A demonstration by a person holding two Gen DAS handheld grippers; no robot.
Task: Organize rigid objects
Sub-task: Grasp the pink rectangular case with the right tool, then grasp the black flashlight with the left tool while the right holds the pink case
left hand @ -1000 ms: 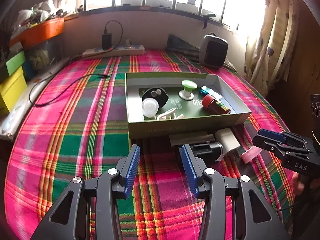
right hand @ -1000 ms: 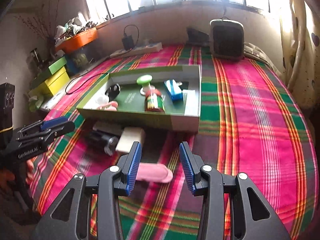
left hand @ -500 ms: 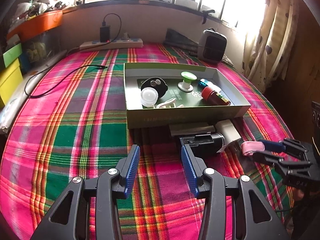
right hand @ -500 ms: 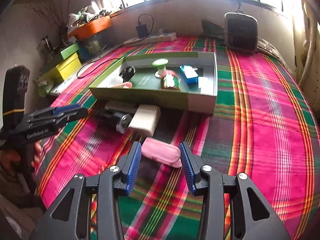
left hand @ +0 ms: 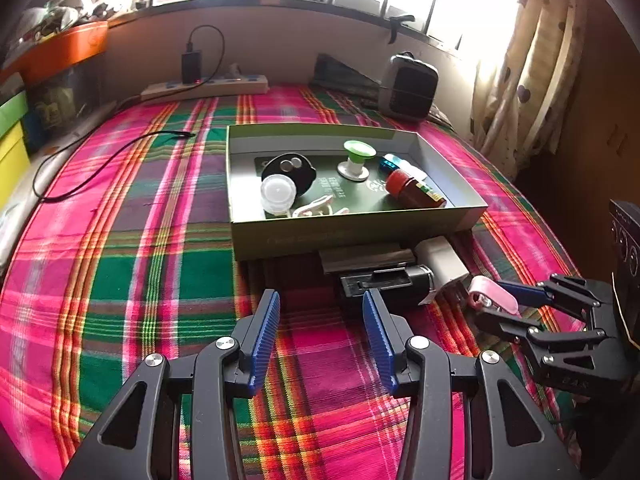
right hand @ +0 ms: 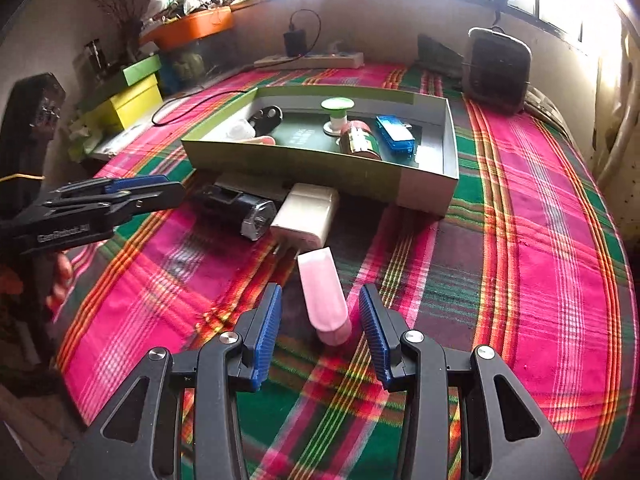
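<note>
Straddling the small pink oblong plastic case [right hand: 325,295], the right tool [right hand: 320,326] has its 2 blue ribbed pads standing apart on either side of it, with a gap visible at each pad; nothing is gripped yet. The case lies flat on the pink-and-green plaid cloth [right hand: 520,240], just in front of the white rectangular charger block [right hand: 306,216] and the black cylindrical device [right hand: 236,210], all 3 outside the shallow green cardboard box [right hand: 320,160].

Key relation: the long axis of the case runs almost along the pointing line of the right tool, its far end leaning slightly left toward the charger block. The pads therefore face its 2 long sides, so closing should take it across the narrow width. Judgement: the rounded near end sits between the pads, so a grip would take the near half.

The left tool [left hand: 320,340] hovers half open and empty over bare cloth, nearer the black device than the case. The right tool is plainly the nearer.
</note>
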